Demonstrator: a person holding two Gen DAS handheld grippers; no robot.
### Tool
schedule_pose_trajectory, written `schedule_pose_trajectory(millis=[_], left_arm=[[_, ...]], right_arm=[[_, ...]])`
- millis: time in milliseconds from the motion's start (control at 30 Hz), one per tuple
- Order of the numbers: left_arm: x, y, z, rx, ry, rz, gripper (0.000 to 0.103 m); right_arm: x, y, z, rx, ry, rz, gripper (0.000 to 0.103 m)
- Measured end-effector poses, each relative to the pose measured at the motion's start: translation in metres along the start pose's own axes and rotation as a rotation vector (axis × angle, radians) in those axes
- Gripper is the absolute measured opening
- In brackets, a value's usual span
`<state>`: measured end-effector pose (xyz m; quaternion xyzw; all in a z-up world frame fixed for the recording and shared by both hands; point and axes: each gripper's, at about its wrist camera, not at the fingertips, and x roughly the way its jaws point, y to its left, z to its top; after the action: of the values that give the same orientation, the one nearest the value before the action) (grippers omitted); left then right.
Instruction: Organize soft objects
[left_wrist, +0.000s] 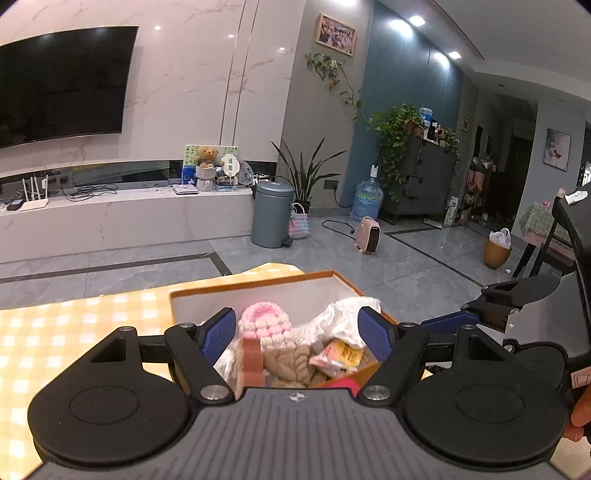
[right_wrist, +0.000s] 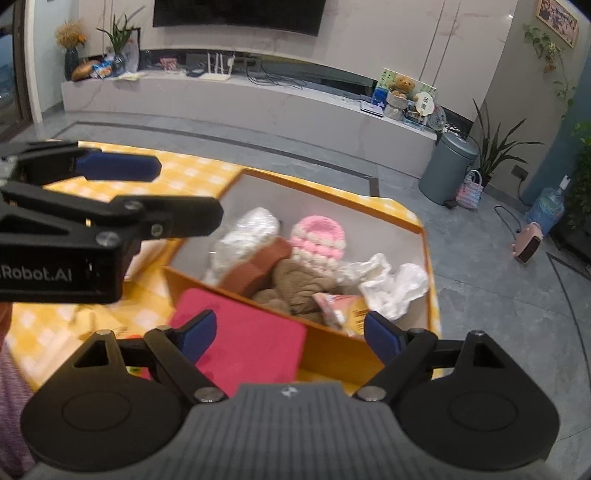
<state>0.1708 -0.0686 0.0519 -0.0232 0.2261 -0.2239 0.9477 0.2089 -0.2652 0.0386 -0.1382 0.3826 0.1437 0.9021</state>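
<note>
An orange box (left_wrist: 258, 282) with a white inside stands on the yellow checked tablecloth (left_wrist: 74, 325). In it lie a pink knitted hat (right_wrist: 319, 236), a brown knitted piece (right_wrist: 295, 280), crumpled white bags (right_wrist: 391, 284), a yellow packet (left_wrist: 340, 356) and a brown band (right_wrist: 255, 266). A red cloth (right_wrist: 251, 332) drapes over the box's near wall. My left gripper (left_wrist: 297, 334) hangs open above the box with nothing between its fingers. My right gripper (right_wrist: 290, 334) is open over the red cloth, pads clear of it. Each gripper shows in the other's view: the left gripper (right_wrist: 166, 192), the right gripper (left_wrist: 491, 306).
Past the table's far edge is grey tiled floor with a grey pedal bin (left_wrist: 271, 214), a pink heater (left_wrist: 369, 236) and a water bottle (left_wrist: 365, 199). A white TV bench (left_wrist: 122, 214) runs along the wall. A dark chair (left_wrist: 569, 236) stands at the right.
</note>
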Motion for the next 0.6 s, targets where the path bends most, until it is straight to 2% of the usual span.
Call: schedule_pose_trajectory(millis=[133,300,600], left_arm=[[-0.017,0.004,-0.01,-0.016,0.007,0.0,0.088],[-0.039,0.013,-0.027,-0.041,0.012,0.002,0.088],[-0.061,0.043,-0.074,-0.077,0.105,0.013,0.088]], right_arm=[[-0.013,0.017,-0.014,0.015,-0.015,0.018,0.087],[-0.021,0.032,-0.033,0.093,-0.005,0.045,0.088],[-0.029,0.065,-0.052,0.111,-0.029,0.046,0.089]])
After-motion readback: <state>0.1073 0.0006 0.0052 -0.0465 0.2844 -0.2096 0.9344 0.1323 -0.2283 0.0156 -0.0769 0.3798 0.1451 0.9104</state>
